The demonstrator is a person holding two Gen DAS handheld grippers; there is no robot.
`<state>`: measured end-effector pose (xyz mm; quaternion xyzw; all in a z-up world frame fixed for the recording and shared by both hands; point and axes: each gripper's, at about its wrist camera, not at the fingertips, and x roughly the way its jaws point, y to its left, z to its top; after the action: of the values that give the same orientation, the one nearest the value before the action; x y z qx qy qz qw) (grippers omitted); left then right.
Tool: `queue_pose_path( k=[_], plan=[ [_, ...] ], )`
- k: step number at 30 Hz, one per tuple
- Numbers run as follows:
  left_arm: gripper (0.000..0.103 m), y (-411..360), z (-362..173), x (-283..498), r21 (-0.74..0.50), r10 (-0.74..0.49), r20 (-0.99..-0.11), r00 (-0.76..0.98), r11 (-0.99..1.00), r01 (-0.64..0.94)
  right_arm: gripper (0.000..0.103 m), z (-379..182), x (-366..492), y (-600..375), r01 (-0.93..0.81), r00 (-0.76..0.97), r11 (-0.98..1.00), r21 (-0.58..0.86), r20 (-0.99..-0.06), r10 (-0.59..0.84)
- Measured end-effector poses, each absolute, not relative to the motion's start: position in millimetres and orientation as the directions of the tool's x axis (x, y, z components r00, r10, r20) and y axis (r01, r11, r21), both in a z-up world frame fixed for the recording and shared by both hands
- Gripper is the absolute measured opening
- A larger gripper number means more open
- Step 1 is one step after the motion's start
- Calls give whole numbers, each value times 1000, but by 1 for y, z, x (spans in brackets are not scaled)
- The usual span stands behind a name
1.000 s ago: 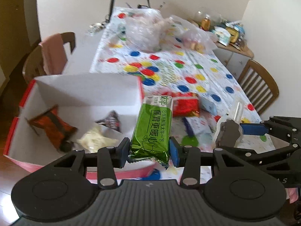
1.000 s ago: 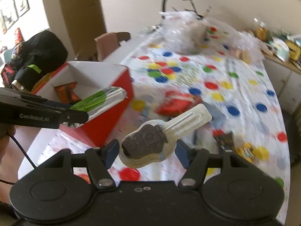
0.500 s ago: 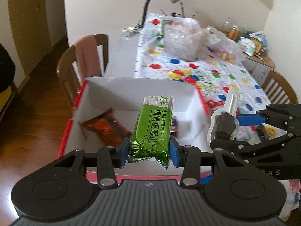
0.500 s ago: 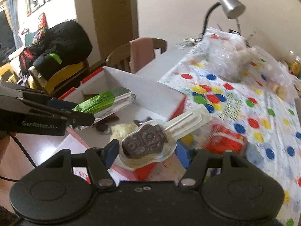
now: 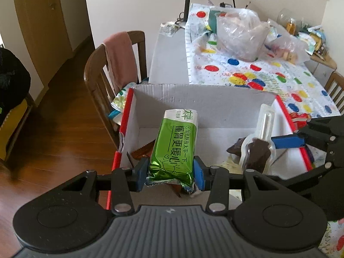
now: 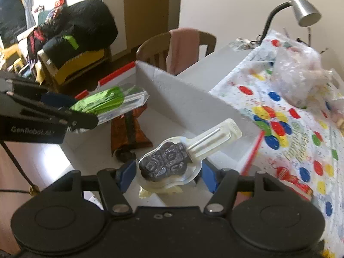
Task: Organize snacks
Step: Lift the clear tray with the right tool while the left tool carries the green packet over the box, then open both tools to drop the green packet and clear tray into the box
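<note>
My left gripper [image 5: 170,175] is shut on a green foil snack packet [image 5: 175,146] and holds it over the open red-and-white cardboard box [image 5: 206,105]. My right gripper [image 6: 165,175] is shut on a chocolate lollipop in a clear wrapper [image 6: 169,163], also over the box [image 6: 176,99]. The lollipop shows to the right in the left wrist view [image 5: 257,150], and the green packet shows to the left in the right wrist view [image 6: 101,102]. An orange snack packet [image 6: 129,129] lies in the box, with a pale yellow item [image 6: 146,192] below the lollipop.
The table has a polka-dot cloth [image 5: 247,73] with plastic bags [image 5: 238,36], a red packet [image 6: 294,182] and a desk lamp [image 6: 301,13]. A wooden chair with a pink cloth [image 5: 116,64] stands beside the box. Dark bags [image 6: 73,34] sit on a seat at left.
Both grippers have moved left from over the table to over the box, still holding their snacks. The box interior now fills the view below them.
</note>
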<state>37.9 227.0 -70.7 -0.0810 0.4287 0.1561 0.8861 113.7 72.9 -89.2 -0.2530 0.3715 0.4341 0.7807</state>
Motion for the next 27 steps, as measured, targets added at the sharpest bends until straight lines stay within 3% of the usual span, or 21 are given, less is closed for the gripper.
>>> queue_pose_path(
  k=[27],
  plan=[
    [44, 232, -110, 61, 29, 187, -857, 481, 949, -315, 65, -131, 126, 103, -889, 234, 458, -22, -881, 411]
  ],
)
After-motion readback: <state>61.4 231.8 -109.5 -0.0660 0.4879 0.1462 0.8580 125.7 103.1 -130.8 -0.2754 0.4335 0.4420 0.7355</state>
